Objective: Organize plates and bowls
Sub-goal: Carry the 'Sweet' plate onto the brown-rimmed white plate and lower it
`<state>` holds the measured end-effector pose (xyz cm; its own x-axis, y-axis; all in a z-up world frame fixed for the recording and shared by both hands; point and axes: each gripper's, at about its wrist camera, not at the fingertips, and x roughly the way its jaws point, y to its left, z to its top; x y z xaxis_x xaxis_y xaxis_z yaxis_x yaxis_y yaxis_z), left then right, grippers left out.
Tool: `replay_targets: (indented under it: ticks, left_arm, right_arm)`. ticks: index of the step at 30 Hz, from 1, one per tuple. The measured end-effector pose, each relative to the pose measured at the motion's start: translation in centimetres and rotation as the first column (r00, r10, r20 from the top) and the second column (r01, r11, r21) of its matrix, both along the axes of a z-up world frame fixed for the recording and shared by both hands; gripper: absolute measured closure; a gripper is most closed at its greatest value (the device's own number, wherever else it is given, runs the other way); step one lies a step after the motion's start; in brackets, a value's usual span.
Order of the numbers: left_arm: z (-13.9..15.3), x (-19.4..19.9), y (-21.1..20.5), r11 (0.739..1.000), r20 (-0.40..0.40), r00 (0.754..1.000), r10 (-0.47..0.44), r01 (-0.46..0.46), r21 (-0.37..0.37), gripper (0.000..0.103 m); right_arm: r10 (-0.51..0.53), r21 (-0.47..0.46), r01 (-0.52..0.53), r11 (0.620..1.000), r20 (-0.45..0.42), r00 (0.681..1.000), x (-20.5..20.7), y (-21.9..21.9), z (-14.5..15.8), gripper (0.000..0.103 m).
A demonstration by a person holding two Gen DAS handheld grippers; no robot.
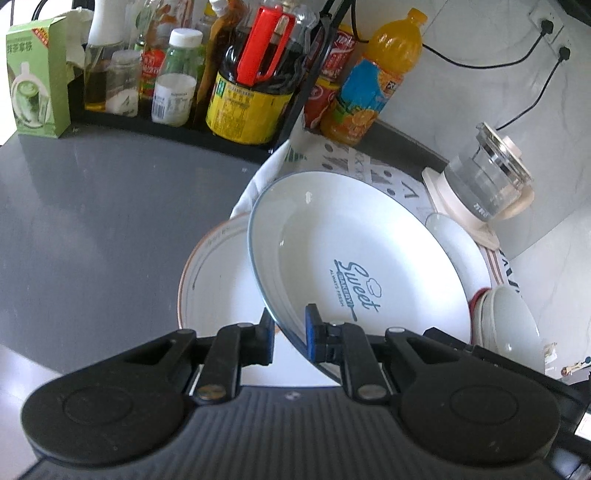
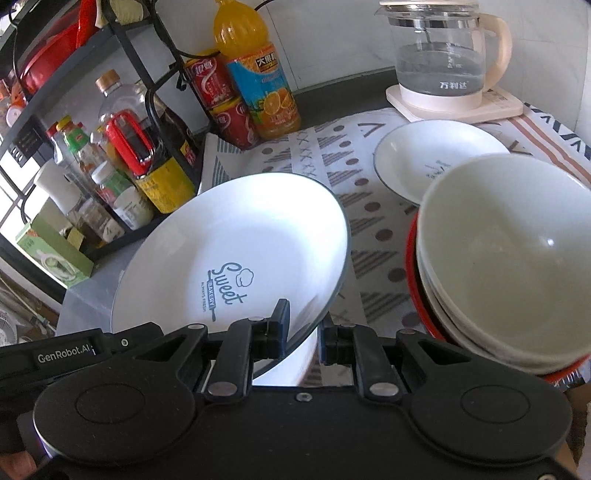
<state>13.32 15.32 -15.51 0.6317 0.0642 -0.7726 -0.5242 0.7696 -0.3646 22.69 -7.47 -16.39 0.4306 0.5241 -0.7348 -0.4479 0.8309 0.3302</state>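
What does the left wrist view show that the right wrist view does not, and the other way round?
Only the left wrist view shows the orange-rimmed plate lying under the lifted one, and the wall sockets. Only the right wrist view shows the small blue-rimmed plate lying on the cloth. Both show the Sweet Bakery plate, tilted, its rim between the fingers of the left gripper and the right gripper, plus the stacked bowls, kettle and orange bottle.

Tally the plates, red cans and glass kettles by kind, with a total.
Plates: 3 (Sweet Bakery plate, orange-rimmed plate, small plate)
Red cans: 2 (upper can, lower can)
Glass kettle: 1
Total: 6
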Motion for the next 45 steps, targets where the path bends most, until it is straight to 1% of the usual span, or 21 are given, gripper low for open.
replay_targets:
  ticks: [11,23,29,31,33,39,41,45]
  left_arm:
    - [-1.6,-1.8,-1.0,1.000,-0.033,0.999,0.014,-0.014,-0.022,0.089]
    - [-2.7,-2.1,-0.8,0.998,-0.074,0.997,0.027,-0.030,-0.050,0.088]
    - [-3.2,-1.8,0.1,0.994,-0.103,0.994,0.027,-0.038,-0.100,0.087]
    - [-3.2,-1.5,0.2,0.995,-0.110,0.994,0.019,-0.029,-0.093,0.087]
    - [-3.3,-1.3,0.5,0.994,-0.121,0.992,0.019,-0.031,-0.101,0.087]
    - [-3.3,-0.6,1.2,0.988,-0.167,0.986,-0.017,-0.009,-0.155,0.084]
    - [-3.1,-0.2,1.5,0.989,-0.189,0.982,-0.026,-0.002,-0.147,0.084]
    - [-2.4,0.0,2.2,0.995,-0.209,0.977,-0.030,0.009,-0.102,0.084]
  right_arm:
    - [0.018,-0.030,-0.018,0.999,-0.018,1.000,-1.2,-0.9,-0.8,0.088]
    - [0.040,-0.054,-0.041,0.998,-0.027,0.999,-1.0,-0.1,-1.1,0.088]
    - [0.035,-0.058,-0.037,0.998,-0.046,0.998,-0.5,0.5,-1.3,0.089]
    - [0.035,-0.061,-0.038,0.997,-0.048,0.998,-0.4,0.7,-1.3,0.089]
    - [0.034,-0.066,-0.037,0.997,-0.049,0.998,-0.2,0.9,-1.4,0.089]
    - [0.037,-0.068,-0.041,0.997,-0.059,0.998,0.4,1.3,-1.6,0.090]
    - [0.043,-0.066,-0.048,0.997,-0.064,0.997,0.5,1.5,-1.7,0.090]
    - [0.047,-0.076,-0.051,0.996,-0.062,0.997,0.9,1.9,-1.8,0.090]
